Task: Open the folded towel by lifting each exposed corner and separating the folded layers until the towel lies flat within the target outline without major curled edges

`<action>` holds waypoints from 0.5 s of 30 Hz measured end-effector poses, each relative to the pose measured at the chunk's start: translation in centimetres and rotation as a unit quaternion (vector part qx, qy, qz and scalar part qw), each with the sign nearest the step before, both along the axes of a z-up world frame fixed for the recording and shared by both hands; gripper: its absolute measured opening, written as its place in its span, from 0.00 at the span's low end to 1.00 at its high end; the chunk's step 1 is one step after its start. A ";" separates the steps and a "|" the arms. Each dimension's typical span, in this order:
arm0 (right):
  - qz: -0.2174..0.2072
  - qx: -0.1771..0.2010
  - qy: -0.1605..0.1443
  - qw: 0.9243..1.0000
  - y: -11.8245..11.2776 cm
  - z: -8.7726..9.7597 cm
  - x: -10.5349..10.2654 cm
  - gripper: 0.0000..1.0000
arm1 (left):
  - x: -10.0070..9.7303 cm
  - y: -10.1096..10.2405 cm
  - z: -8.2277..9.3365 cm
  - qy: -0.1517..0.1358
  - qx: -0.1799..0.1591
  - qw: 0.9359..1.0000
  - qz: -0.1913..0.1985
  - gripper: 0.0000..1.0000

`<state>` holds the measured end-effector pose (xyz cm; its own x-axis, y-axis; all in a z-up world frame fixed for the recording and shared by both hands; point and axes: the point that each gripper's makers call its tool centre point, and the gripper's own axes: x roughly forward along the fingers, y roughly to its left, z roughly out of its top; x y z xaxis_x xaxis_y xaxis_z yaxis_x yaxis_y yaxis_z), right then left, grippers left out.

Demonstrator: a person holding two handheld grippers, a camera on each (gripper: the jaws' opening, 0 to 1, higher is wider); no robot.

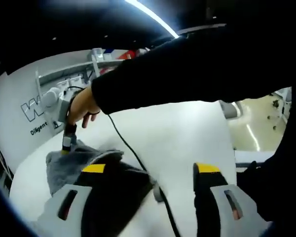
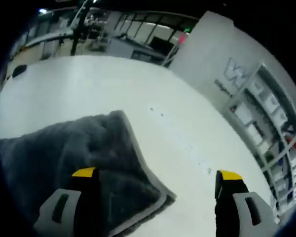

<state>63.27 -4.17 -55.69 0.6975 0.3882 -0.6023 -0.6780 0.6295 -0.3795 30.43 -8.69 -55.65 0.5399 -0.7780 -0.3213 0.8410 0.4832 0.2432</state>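
While the grey towel (image 2: 64,158) lies bunched on the white desk (image 2: 187,128) under the right gripper (image 2: 158,177), jaws wide and empty, the left gripper (image 1: 150,170) gapes too. Soft, floppy pile; likely best pinched at the hemmed corner between the jaws.

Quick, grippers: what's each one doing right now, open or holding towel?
Left gripper: open, jaws spread over the grey towel, gripping nothing.
Right gripper: open, jaws wide, one over the towel's corner, the other over the white table.
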 end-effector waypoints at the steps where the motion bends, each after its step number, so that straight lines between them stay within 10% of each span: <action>1: 0.000 0.010 0.004 1.000 -0.1 0.2 -0.3 1.00 | -0.5 -0.3 -0.2 0.010 -0.001 1.000 -0.007 0.95; 7: 0.000 0.010 0.001 1.000 -0.7 0.5 -1.7 1.00 | -4.0 -1.7 0.4 0.076 -0.042 0.994 -0.062 1.00; 15: -0.041 0.045 -0.021 0.998 -2.3 2.8 -2.8 1.00 | -3.5 -0.4 5.2 0.062 -0.111 0.991 -0.032 1.00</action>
<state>60.46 -6.45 -52.88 0.7534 0.3801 -0.5366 -0.6073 0.7152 -0.3461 26.88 -9.06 -50.44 0.4548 -0.8679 -0.1999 0.8881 0.4587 0.0290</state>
